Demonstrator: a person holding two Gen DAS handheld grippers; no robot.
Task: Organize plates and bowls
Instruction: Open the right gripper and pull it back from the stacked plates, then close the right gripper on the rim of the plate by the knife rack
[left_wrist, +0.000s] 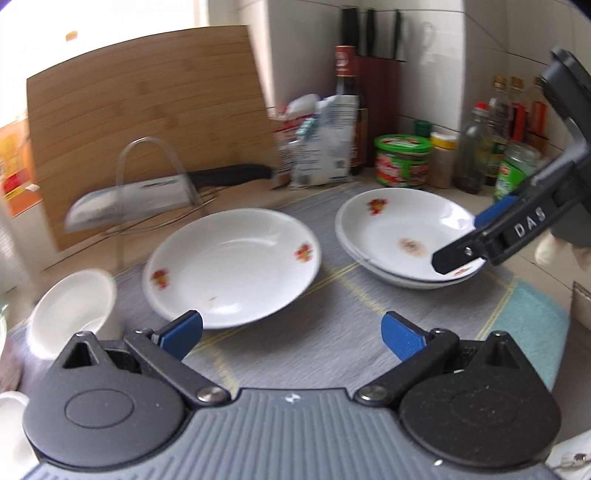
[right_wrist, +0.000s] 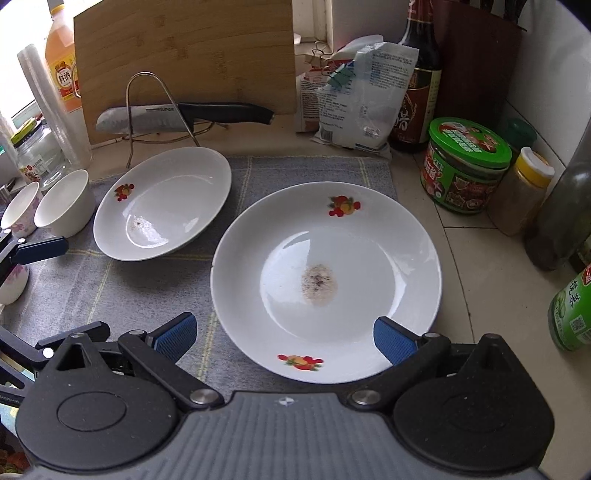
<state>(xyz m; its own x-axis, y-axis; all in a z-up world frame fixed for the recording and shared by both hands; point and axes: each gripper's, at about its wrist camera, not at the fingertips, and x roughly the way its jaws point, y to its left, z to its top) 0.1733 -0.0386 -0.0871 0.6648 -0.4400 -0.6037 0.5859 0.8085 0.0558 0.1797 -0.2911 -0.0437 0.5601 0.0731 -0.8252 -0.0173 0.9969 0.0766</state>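
Note:
A white flower-print plate (left_wrist: 232, 266) (right_wrist: 162, 203) lies tilted on the grey mat (left_wrist: 332, 332), its far edge raised. A second flower-print plate (left_wrist: 399, 229) (right_wrist: 328, 280) with a brown stain sits on another plate at the right. My left gripper (left_wrist: 291, 336) is open and empty, just in front of the tilted plate. My right gripper (right_wrist: 284, 338) is open, its jaws spread over the stacked plate's near rim; it also shows in the left wrist view (left_wrist: 461, 240). A plain white bowl (left_wrist: 70, 314) (right_wrist: 64, 203) and a floral bowl (right_wrist: 20, 208) stand at the left.
A knife (right_wrist: 177, 116) rests on a wire rack (right_wrist: 147, 110) before a bamboo cutting board (right_wrist: 184, 55). Packets (right_wrist: 354, 96), a sauce bottle (right_wrist: 417, 74), a green tub (right_wrist: 465, 166) and spice jars (right_wrist: 521, 192) crowd the back and right. A glass jar (right_wrist: 37, 155) stands at left.

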